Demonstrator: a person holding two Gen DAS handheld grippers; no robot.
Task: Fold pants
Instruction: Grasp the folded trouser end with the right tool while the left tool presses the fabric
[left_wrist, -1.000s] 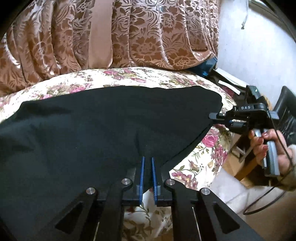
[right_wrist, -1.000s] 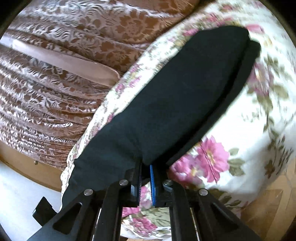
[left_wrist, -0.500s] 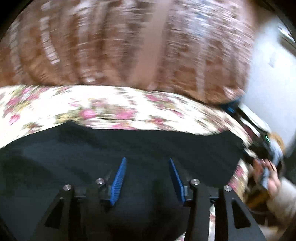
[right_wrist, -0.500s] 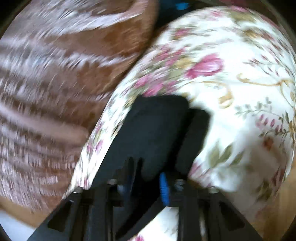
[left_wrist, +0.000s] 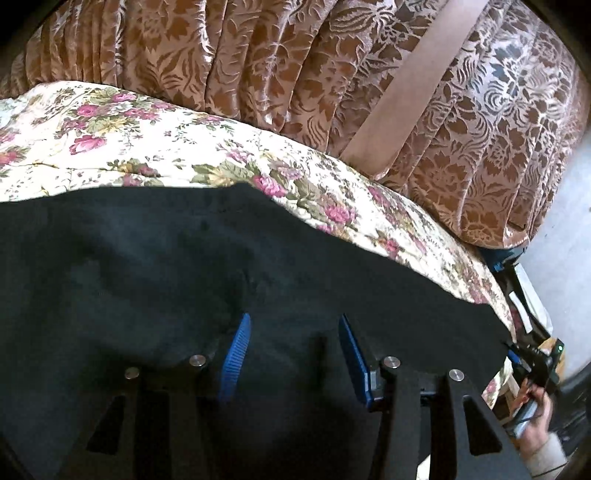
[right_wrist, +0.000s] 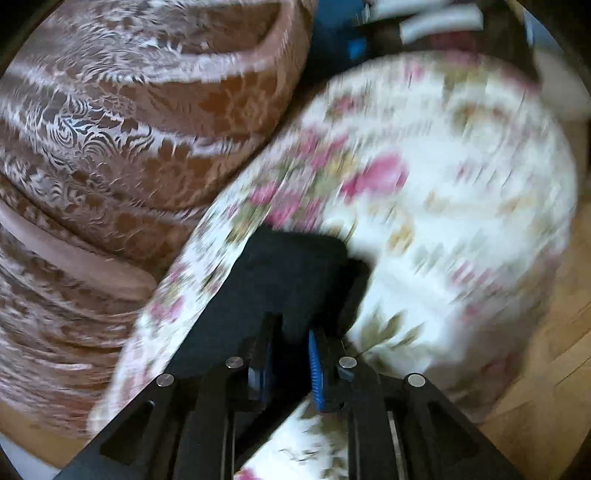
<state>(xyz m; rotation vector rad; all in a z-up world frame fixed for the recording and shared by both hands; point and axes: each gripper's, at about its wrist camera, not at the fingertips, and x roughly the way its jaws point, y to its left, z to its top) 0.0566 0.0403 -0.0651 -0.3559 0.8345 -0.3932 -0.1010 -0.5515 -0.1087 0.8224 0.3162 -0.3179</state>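
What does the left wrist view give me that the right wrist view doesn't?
Only the left wrist view: the left tongs open over the broad spread of the pants, and the hand holding the right tongs at the far right. Only the right wrist view, blurred: the right tongs astride the pants' narrow end, and wood floor. Both: floral bedspread, brown curtain.

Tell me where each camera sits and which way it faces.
Left wrist: rides the left tongs, jaws open, looking across the black pants on the floral bedspread to the curtain; the person's right hand shows.
Right wrist: rides the right tongs, looking along the pants, blurred; jaws slightly apart around the fabric.
Both share pants, bedspread, curtain.
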